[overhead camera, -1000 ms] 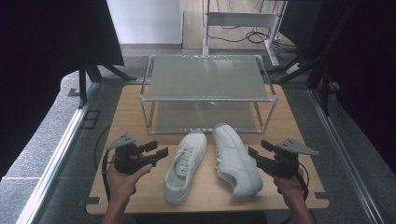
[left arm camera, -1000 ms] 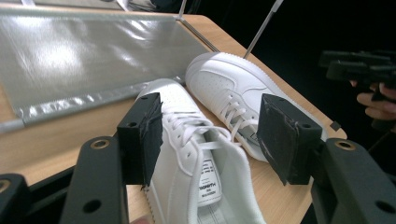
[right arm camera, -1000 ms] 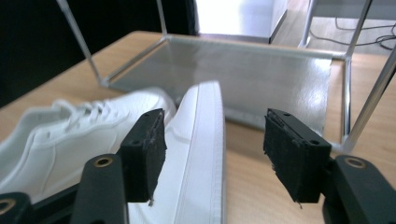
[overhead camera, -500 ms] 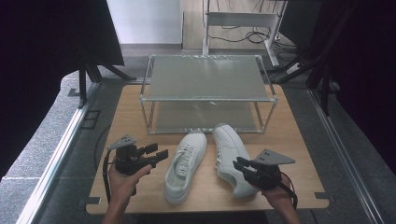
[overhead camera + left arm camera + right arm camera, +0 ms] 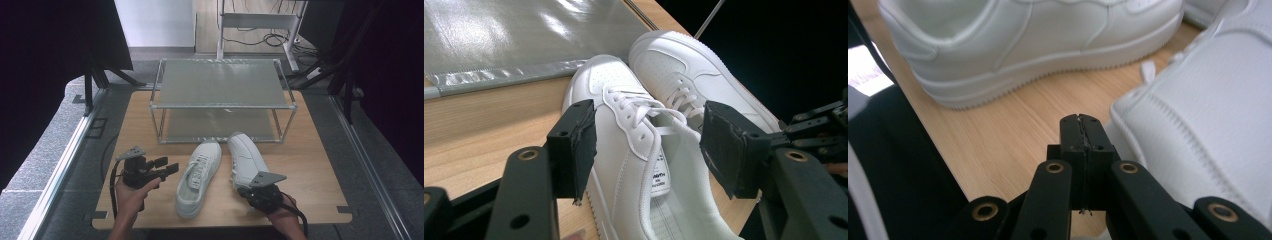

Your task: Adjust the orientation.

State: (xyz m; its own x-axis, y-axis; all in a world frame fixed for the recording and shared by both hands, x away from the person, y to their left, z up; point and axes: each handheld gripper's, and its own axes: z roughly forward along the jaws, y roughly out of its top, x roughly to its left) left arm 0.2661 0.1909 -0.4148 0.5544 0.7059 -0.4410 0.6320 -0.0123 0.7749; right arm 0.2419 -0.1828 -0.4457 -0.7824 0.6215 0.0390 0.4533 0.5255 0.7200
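Swinging inward, the right gripper (image 5: pixel 248 190), jaws pressed together and empty, now nudges the right sneaker's (image 5: pixel 248 157) heel at lower centre; left gripper (image 5: pixel 170 166) gapes beside the left sneaker (image 5: pixel 199 176).

Each gripper is matte black with a grey three-cornered plate on top. The left gripper (image 5: pixel 169 165) has blocky arms with brass-ringed screw holes, and worn black pads (image 5: pixel 585 146) face its jaws. The right gripper (image 5: pixel 1082 131) shows the same brass-ringed holes along angular black links. A black cable (image 5: pixel 113 186) trails from the left gripper; forearms are bare.
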